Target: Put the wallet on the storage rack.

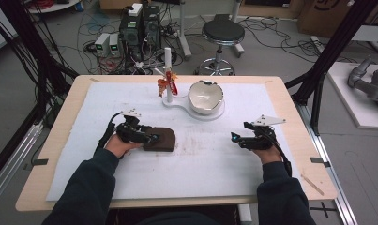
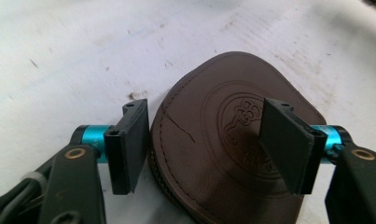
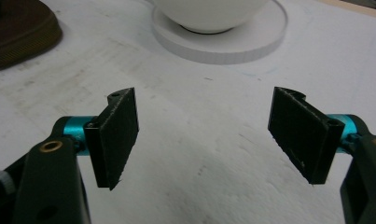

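We have the left gripper (image 2: 204, 144) lowered over the brown pouch (image 2: 232, 149), jaws apart (one beside its edge, one above it); next, close. The right gripper (image 3: 204, 135) rests agape.

A person's two dark-sleeved forearms reach over the table from its near edge. The left gripper (image 1: 151, 138) points toward the middle, jaws parted. The right gripper (image 1: 234, 137) lies well apart, aimed inward, jaws spread wide with nothing between them.

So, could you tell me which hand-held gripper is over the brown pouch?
The left hand-held gripper; its jaws straddle the brown pouch, while the right one sits over bare mat.
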`<act>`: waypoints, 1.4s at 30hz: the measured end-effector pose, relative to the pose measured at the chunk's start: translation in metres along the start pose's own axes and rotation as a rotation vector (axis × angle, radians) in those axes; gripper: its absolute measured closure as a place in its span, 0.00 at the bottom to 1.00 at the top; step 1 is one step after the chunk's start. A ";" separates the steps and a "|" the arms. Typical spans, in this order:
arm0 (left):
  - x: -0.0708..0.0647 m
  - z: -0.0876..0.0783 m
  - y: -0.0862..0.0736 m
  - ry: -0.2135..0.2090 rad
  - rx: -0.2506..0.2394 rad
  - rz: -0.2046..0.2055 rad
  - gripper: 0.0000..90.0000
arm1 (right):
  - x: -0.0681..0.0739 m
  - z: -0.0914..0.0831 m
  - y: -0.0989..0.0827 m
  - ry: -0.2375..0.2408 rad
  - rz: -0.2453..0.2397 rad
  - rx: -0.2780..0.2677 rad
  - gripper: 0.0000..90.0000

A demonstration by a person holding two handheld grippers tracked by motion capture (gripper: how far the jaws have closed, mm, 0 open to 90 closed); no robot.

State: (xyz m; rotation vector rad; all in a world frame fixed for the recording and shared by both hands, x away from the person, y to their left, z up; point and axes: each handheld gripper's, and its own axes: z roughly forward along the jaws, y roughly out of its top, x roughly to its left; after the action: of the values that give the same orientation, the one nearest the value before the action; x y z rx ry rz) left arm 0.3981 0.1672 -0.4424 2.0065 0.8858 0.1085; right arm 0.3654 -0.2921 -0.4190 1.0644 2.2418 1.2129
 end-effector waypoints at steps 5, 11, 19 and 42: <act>-0.018 -0.005 -0.002 0.062 -0.044 0.110 0.46 | 0.017 0.016 0.010 0.086 -0.014 -0.002 0.27; -0.028 -0.008 -0.001 0.060 -0.064 0.173 0.55 | 0.038 0.040 0.018 0.180 -0.050 0.044 0.27; -0.033 -0.009 0.000 0.043 -0.090 0.199 0.60 | 0.073 0.073 0.032 0.320 -0.079 0.060 0.28; -0.010 -0.004 -0.005 -0.032 -0.058 -0.078 0.27 | 0.123 0.112 0.047 0.421 -0.288 0.082 0.49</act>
State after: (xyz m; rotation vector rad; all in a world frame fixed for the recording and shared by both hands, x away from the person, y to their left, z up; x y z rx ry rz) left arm 0.3869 0.1654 -0.4414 1.9127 0.9299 0.0575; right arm 0.3774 -0.1209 -0.4386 0.5150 2.6636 1.3192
